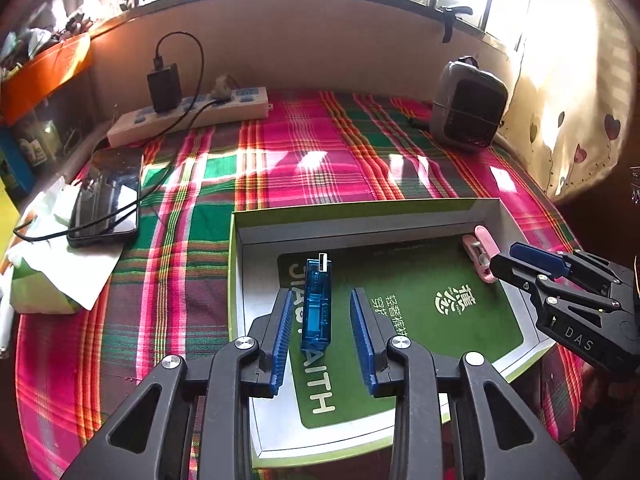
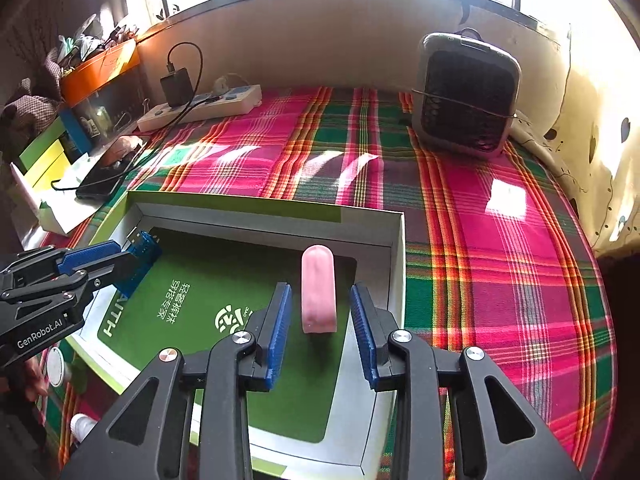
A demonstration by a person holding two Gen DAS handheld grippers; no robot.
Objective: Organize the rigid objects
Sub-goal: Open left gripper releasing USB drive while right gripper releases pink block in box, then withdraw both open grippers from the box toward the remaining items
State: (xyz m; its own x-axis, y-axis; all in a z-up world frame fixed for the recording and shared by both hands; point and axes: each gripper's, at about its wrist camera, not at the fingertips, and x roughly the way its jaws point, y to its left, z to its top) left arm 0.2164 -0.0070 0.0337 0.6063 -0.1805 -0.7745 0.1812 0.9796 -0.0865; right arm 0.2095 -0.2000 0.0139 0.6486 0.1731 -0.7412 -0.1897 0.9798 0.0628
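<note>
in the shallow white box (image 1: 240, 280) on the plaid-covered bench (image 1: 280, 168), both task items lie on the green printed card (image 1: 440, 320) that lines its floor. left tongs (image 1: 320, 308) sit part-open over the box's left half; blue translucent usb stick (image 1: 317, 304) lies between the blue pads, a gap showing on each side, so nothing is gripped. metal plug end of the stick points toward the far wall of the box. right tongs (image 2: 320, 304) hang over the right half, also part-open; pink clip (image 2: 318, 290) lies between the pads, clear gaps on both sides, not pinched. in the left view the pink clip is near the box's far right corner, just ahead of the right tongs' tips. stick and clip are well apart, opposite ends of the card.

outside the box: black phone (image 1: 106, 198) with a cable at left, resting partly on white tissue (image 1: 60, 264); power strip (image 1: 188, 116) with a black charger (image 1: 163, 86) plugged in along the back wall; small grey fan (image 2: 468, 92) at far right. sun patches across the cloth.
</note>
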